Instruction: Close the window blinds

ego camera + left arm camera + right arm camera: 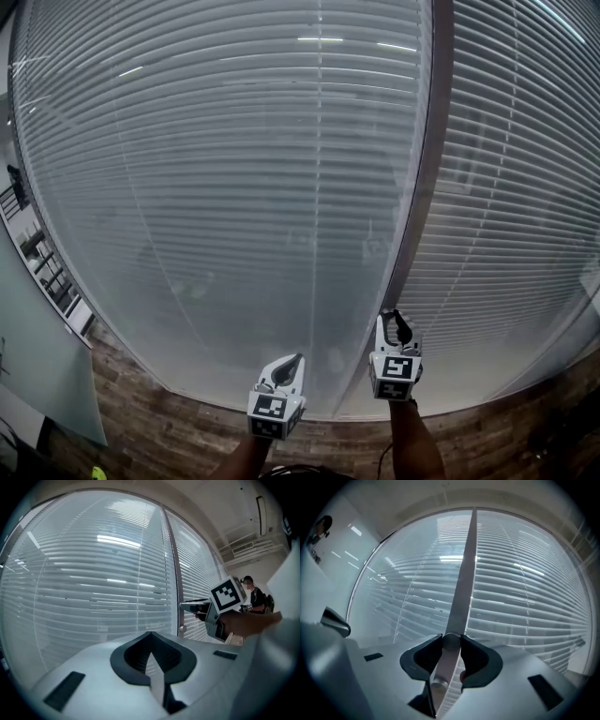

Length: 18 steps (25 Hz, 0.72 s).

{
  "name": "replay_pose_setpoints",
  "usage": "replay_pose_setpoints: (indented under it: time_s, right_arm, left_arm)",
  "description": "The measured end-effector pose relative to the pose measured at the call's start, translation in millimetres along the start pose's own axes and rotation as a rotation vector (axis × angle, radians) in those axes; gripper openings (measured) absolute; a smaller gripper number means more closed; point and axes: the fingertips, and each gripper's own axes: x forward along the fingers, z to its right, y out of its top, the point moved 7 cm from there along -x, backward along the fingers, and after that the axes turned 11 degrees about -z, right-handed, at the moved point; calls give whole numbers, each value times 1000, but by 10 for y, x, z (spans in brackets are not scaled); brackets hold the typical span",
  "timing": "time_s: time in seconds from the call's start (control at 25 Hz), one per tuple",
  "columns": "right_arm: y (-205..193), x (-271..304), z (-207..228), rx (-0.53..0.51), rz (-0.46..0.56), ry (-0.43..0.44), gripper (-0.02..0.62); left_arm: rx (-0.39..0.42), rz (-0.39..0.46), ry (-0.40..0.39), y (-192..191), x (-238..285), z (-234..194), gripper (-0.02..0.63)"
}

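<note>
Two panes of white slatted blinds fill the head view, a left pane [225, 187] and a right pane [525, 187], split by a grey upright frame [427, 169]. My right gripper [394, 323] is at the frame's lower part. In the right gripper view its jaws [451, 641] close on a small round knob [451, 641] on the frame [464, 583]; a second knob [437, 684] sits lower down. My left gripper [284, 368] hangs below the left pane with jaw tips together [150, 633] and nothing between them. From the left gripper view, the right gripper [190, 606] reaches the frame.
A brown wood-look band [169, 422] runs under the window. Shelving [42, 253] stands at the far left. In the left gripper view a person [255, 597] stands at the right behind my right gripper, and an air-conditioning unit [261, 515] is mounted high on the wall.
</note>
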Motion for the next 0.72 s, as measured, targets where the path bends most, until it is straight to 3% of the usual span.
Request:
replay_pose_setpoints:
  time_s: [0.36, 0.72]
  right_arm:
    - [15, -13, -149, -550, -49, -178, 127]
    - [12, -5, -185, -1119, -115, -166, 127]
  left_arm:
    - [-7, -5, 27, -36, -58, -115, 0]
    - [2, -14, 7, -18, -66, -86, 0]
